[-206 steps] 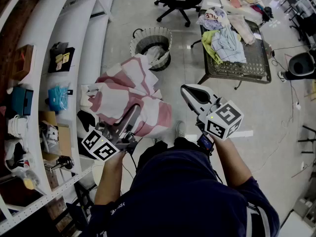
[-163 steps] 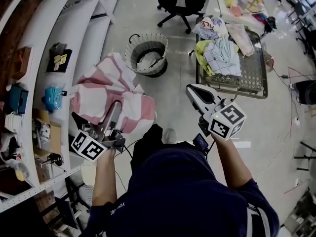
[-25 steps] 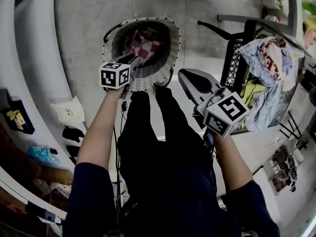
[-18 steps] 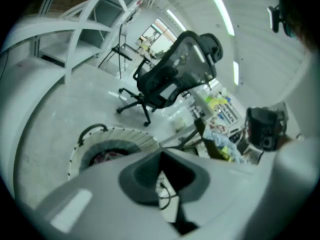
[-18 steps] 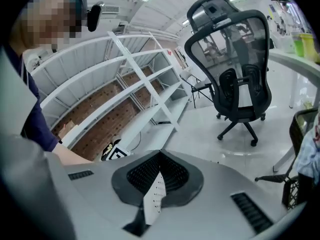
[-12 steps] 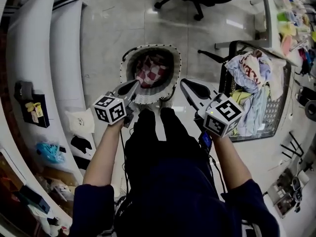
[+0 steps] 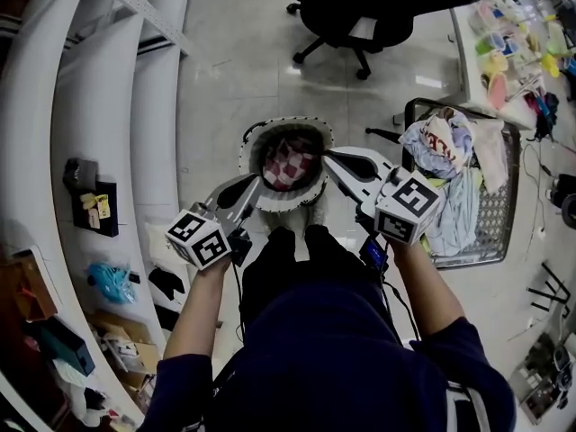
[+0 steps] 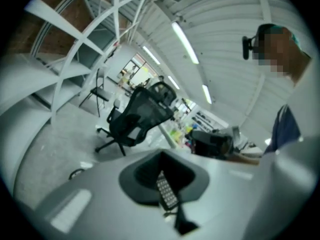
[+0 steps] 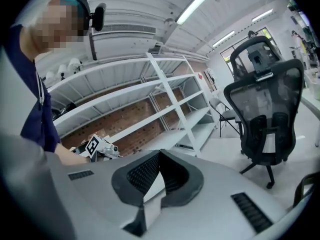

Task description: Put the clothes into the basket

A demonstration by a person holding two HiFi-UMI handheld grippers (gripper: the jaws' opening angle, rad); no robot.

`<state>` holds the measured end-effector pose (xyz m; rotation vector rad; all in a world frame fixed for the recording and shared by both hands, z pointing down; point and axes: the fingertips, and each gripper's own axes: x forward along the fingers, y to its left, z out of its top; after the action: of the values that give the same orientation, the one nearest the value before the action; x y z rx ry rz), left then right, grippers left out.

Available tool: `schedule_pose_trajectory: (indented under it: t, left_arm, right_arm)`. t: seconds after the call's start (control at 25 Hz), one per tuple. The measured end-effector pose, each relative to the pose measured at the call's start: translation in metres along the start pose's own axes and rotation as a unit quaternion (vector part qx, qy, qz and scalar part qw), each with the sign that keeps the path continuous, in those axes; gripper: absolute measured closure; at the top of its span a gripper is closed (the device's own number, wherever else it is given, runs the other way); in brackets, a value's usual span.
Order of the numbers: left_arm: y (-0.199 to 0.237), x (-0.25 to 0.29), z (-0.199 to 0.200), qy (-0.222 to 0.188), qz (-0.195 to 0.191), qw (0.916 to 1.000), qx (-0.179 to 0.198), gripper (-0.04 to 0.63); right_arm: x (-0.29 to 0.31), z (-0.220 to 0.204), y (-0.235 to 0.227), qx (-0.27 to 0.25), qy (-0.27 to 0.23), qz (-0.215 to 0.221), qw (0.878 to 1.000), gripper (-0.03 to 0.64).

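The round wicker basket [image 7: 255, 145] stands on the floor in front of the person's feet, with a red-and-white checked cloth [image 7: 290, 162] lying inside it. My left gripper [image 7: 255, 184] is raised over the basket's near left rim, shut, with nothing between its jaws. My right gripper [image 7: 330, 157] hangs over the near right rim, also shut and empty. In the left gripper view the gripper [image 8: 161, 155] points out level toward an office chair [image 8: 135, 119]; in the right gripper view the gripper [image 9: 159, 154] faces white shelving. More clothes [image 7: 443, 151] are heaped on a mesh table [image 7: 498, 232] at the right.
A black office chair [image 7: 360, 16] stands beyond the basket. Curved white shelves [image 7: 54, 151] with small items run along the left. A cluttered desk [image 7: 513, 25] fills the far right corner. Cables lie on the floor at the right.
Earlier the left gripper carried the checked cloth; it now lies in the basket. Over the last second both grippers rose away from the basket and tipped toward level, the left more.
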<state>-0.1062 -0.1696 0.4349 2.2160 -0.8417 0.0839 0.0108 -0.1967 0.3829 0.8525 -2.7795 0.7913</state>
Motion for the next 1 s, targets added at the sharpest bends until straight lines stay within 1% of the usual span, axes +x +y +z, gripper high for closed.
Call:
schedule_pose_trajectory:
  t: [0.16,0.28,0.4,0.56,0.72,1.0]
  left_arm:
    - [-0.024,-0.009,0.027,-0.033,0.004,0.9993,0.018,0.592]
    - [-0.040,-0.012,0.039,-0.045,0.005,0.9983,0.037,0.592]
    - [-0.051,-0.016,0.047,-0.044,0.011,0.9970,0.063,0.592]
    - [-0.061,-0.024,0.057,-0.051,0.016,0.9951,0.082,0.592]
    - [-0.065,-0.029,0.061,-0.039,0.027,0.9923,0.114,0.592]
    - [-0.069,-0.036,0.067,-0.036,0.029,0.9895,0.137,0.592]
  right_arm:
    - [-0.005,0.016,0.019,-0.019,-0.010,0.021,1.000,0.611]
    - [-0.007,0.021,0.030,-0.019,-0.014,0.040,0.999,0.611]
    - [-0.009,0.025,0.037,-0.019,-0.020,0.051,0.998,0.611]
    - [-0.007,0.028,0.046,-0.024,-0.021,0.061,0.998,0.611]
    - [0.000,0.031,0.054,-0.027,-0.020,0.072,0.997,0.611]
    - [0.009,0.031,0.063,-0.030,-0.016,0.080,0.996,0.611]
